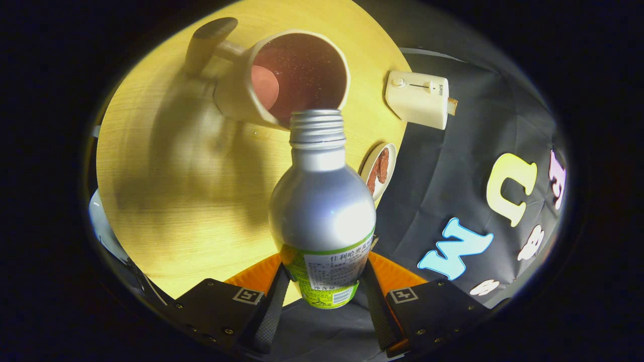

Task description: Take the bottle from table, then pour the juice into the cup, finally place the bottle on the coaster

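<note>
Gripper view: my gripper (pixel 324 286) clamps the bottle (pixel 322 211) by its label end, both fingers pressing. Open neck sits at the cup (pixel 236 95) rim; cup on the round table (pixel 171 171), dark juice inside.

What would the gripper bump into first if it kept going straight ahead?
Probably the cup. The gripper is shut on the bottle, whose open neck already sits at the cup's rim, though depth is hard to judge.
</note>
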